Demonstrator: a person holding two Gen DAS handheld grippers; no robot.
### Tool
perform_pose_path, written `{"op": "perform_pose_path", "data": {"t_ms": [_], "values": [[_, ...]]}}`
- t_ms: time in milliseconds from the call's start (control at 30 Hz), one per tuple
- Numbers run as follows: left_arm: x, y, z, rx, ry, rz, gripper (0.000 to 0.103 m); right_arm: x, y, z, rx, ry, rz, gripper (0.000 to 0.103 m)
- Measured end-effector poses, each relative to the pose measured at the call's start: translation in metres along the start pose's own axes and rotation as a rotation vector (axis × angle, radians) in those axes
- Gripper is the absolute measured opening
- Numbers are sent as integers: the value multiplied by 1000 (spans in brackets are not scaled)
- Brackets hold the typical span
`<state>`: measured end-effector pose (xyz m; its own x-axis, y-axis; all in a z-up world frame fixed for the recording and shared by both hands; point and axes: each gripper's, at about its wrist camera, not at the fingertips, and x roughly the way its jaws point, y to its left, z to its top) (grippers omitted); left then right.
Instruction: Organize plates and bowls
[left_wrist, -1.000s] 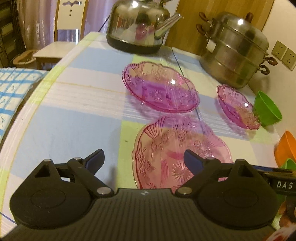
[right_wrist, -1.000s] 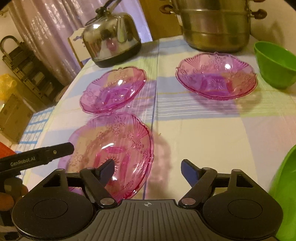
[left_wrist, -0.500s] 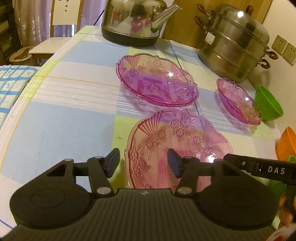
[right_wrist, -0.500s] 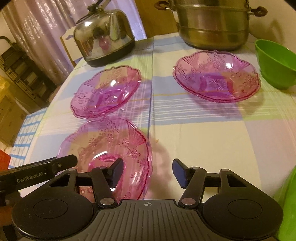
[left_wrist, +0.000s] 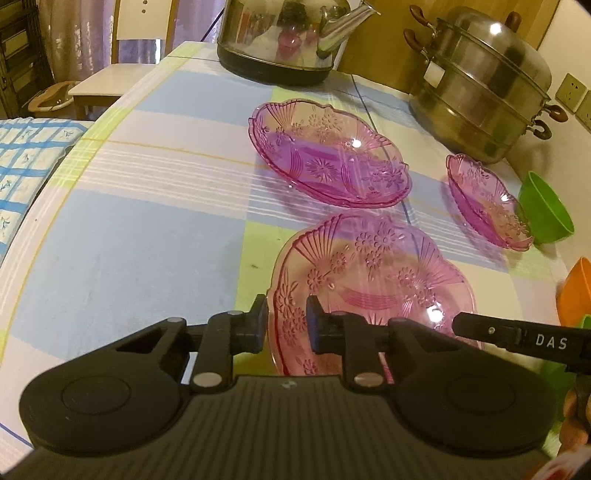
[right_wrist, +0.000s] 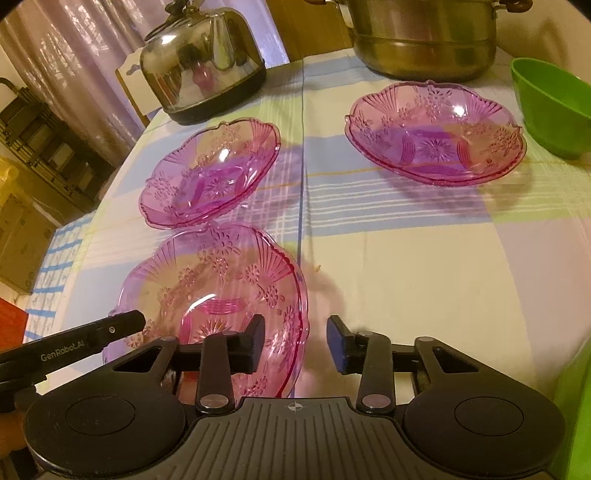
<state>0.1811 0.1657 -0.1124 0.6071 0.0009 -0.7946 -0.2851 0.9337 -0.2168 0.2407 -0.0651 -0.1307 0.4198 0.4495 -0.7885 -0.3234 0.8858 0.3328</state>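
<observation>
Three pink glass plates lie on the checked tablecloth. The nearest pink plate (left_wrist: 373, 284) sits between both grippers. My left gripper (left_wrist: 286, 323) has its jaws closed on that plate's left rim. My right gripper (right_wrist: 295, 341) straddles the same plate's right rim (right_wrist: 221, 291), jaws still apart with the rim between them. A second pink plate (left_wrist: 328, 151) lies just beyond, also in the right wrist view (right_wrist: 210, 173). A third pink plate (right_wrist: 436, 133) lies to the right, near a green bowl (right_wrist: 550, 107).
A steel kettle (left_wrist: 288, 37) and a stacked steel steamer pot (left_wrist: 484, 81) stand at the back of the table. An orange bowl (left_wrist: 576, 291) sits at the right edge. A chair (left_wrist: 122, 55) stands beyond the table's left edge.
Both grippers moved in onto the nearest plate. The left jaws narrowed from wide open to closed on its left rim. The right jaws narrowed around the right rim.
</observation>
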Motion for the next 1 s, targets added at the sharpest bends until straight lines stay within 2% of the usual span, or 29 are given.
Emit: {"op": "perform_pose_path", "data": {"t_ms": [133,200,400,633,1000], "values": [[0,2,0,-14,3,0,15,2,0,0,4,14,-2,29],[0,2,0,-15,4,-1,14,3,0,0,7,20,0,22],[-3,-4,0,7,0,0,13,3,-2,-1,16,25,-25,11],[-14,-23,8,57,-35,-5,13,-13,-2,2,10,-10,-52,11],[-25,-68,47,68,-95,-104,13,-54,-22,25,43,-108,-96,11]]}}
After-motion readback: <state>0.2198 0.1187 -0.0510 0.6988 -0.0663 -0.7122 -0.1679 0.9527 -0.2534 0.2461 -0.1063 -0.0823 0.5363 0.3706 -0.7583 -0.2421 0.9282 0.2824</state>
